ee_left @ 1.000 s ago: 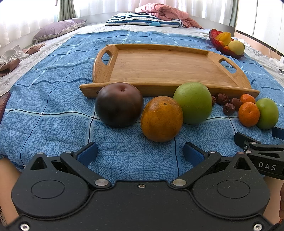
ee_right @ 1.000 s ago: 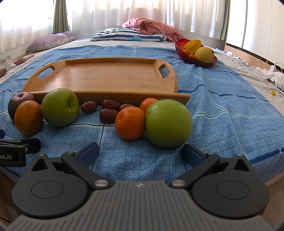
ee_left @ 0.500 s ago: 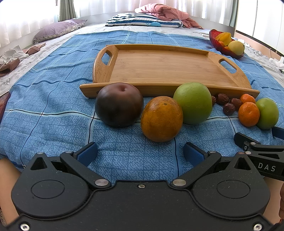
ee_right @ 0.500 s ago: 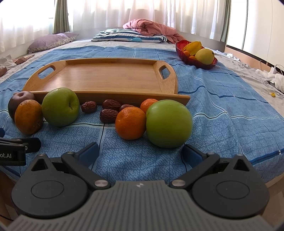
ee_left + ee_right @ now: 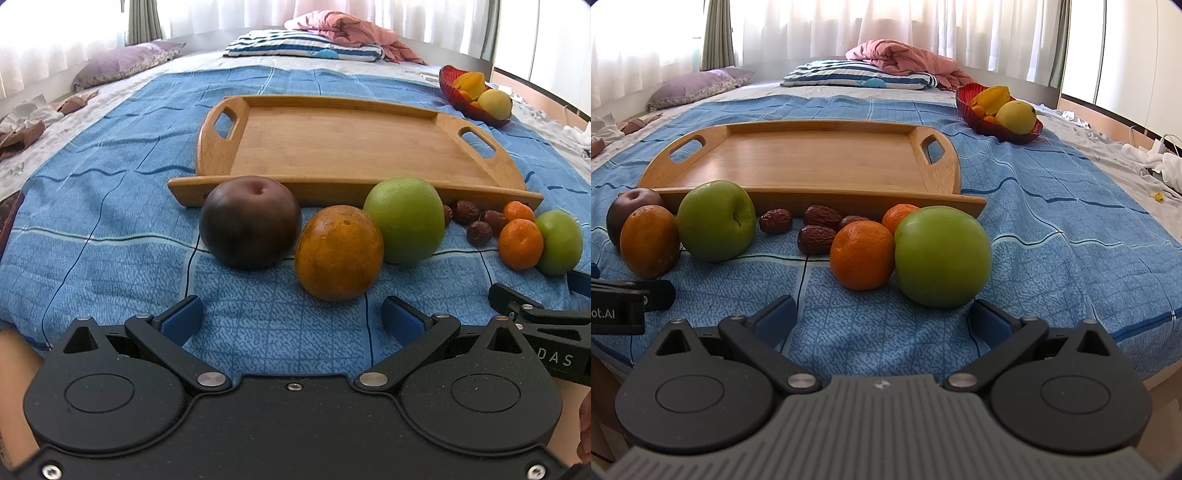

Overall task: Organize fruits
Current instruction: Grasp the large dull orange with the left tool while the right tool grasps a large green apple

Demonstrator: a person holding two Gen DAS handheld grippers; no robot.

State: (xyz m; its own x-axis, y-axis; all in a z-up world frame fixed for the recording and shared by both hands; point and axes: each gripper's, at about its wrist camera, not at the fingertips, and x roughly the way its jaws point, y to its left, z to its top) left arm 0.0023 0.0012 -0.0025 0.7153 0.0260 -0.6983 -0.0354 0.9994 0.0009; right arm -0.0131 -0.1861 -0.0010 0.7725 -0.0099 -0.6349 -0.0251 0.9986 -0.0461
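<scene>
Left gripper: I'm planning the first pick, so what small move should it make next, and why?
Probably ease the left gripper forward so its open jaws straddle the large orange. That fruit lies nearest, just ahead of the jaws and a little right of centre; nothing is held, and the wooden tray behind has no fruit in it.

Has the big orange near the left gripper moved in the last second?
No. The big orange sits as before, touching the green apple, in front of the wooden tray.
</scene>
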